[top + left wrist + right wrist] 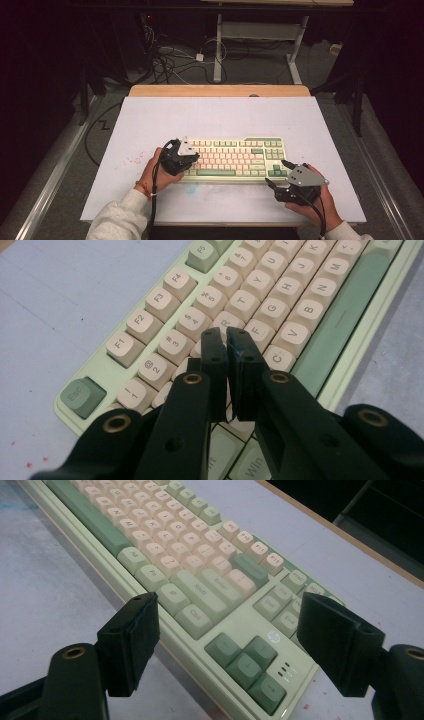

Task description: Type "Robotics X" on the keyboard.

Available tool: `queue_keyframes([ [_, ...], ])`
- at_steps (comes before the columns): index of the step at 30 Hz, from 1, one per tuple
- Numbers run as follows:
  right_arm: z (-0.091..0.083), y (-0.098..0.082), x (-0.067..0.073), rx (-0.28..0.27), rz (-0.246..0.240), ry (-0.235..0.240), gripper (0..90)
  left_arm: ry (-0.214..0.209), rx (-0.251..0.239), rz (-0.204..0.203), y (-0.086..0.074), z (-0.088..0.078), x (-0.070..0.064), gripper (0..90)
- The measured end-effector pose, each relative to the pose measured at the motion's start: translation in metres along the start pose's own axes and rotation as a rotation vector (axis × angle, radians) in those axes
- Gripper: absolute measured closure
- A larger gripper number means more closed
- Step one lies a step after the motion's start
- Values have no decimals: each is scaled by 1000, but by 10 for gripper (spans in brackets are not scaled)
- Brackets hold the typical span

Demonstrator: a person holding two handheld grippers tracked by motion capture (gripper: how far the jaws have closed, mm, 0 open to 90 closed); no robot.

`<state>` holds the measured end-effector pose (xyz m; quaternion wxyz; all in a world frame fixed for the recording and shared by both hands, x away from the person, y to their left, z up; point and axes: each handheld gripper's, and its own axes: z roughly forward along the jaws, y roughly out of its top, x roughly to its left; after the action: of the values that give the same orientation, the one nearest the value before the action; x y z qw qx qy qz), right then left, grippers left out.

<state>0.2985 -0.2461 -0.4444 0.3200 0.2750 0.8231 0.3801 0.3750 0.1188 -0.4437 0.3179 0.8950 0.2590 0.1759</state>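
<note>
Two hand-held tools at a cream-and-green keyboard on a pale tabletop

The tabletop (150,120), a pale sheet with a wooden strip along its far edge, carries the keyboard (235,159), which lies parallel to the near edge, nearer that edge than the far one and about midway between the left and right edges; faint red specks mark the sheet to its left. The left tool (226,342) is over the keyboard's left end, its jaws clenched together with nothing between them, tips down among the letter keys close by the R and F; whether they touch a key I cannot tell. The right tool (227,645) sits at the keyboard's near right corner, released, its jaws wide apart either side of the green arrow keys (247,665), gripping nothing.
</note>
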Motion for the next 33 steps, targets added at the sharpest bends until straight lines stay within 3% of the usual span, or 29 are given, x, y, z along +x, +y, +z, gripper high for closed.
queue_keyframes([
  [33,1,0,1,9,-7,7,259,-2,33,0,-2,9,1,834],
])
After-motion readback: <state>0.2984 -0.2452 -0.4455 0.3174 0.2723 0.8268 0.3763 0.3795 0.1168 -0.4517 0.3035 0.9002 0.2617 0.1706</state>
